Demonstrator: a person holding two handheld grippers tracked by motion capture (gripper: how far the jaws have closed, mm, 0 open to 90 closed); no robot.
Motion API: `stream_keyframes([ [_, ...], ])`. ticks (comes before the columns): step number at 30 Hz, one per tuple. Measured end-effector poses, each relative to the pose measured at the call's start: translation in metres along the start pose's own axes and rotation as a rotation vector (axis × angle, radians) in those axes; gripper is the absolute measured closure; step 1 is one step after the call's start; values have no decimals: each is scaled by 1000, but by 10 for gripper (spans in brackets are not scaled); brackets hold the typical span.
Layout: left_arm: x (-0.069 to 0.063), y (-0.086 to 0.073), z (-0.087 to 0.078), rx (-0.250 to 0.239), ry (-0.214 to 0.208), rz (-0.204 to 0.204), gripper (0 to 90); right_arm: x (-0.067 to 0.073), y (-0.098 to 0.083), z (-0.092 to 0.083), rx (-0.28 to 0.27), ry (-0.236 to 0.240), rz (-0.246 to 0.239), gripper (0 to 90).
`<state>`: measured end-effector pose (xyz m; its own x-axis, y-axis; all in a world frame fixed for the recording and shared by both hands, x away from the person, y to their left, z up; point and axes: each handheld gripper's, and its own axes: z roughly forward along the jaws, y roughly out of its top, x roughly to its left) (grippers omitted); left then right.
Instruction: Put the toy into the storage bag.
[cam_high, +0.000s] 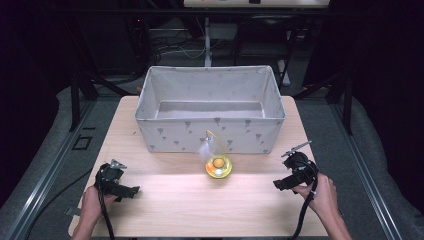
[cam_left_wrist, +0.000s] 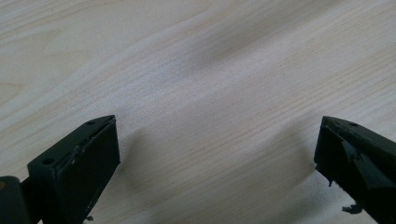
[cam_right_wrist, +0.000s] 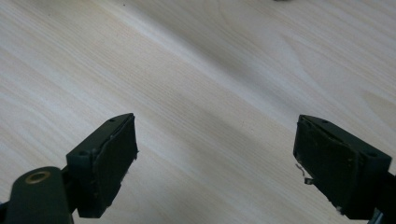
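**A:** Two grippers are seen low at the near edge of the wooden table. Starting at the left, the left gripper is held just above the boards, jaws spread wide, nothing between them; bare wood grain is all that is caught in the left gripper view.

**B:** And in the middle, a small yellow transparent pouch is found lying on the table, just in front of the grey fabric bin. Something orange is visible inside it.

**A:** Its yellow loop is pointed up and back toward the bin wall, so the long axis is judged to run away from the person.

**B:** On the right, the right gripper is likewise held wide and empty, jaws aimed leftward. The pouch is placed up and left of it, and this gripper is judged slightly the nearer.

**A:** A forward, inward reach would be called for.
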<state>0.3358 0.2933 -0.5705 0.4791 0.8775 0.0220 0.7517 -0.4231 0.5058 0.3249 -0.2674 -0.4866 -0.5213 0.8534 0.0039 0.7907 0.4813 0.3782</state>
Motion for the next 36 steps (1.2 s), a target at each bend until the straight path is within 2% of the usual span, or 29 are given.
stream_keyframes([
  [8,0,1,-1,-4,-1,0,2,5,3,-1,9,-1,-25,128],
  [17,-1,0,-1,-8,7,4,2,18,13,-7,31,-20,-98,113],
  [25,-1,-1,-2,-5,3,4,2,36,31,-16,27,1,-169,95],
  [29,-2,-1,-2,-6,7,8,2,50,46,-22,23,22,-219,77],
  [36,-1,-1,-2,-2,0,8,2,67,66,-21,44,58,-283,46],
])
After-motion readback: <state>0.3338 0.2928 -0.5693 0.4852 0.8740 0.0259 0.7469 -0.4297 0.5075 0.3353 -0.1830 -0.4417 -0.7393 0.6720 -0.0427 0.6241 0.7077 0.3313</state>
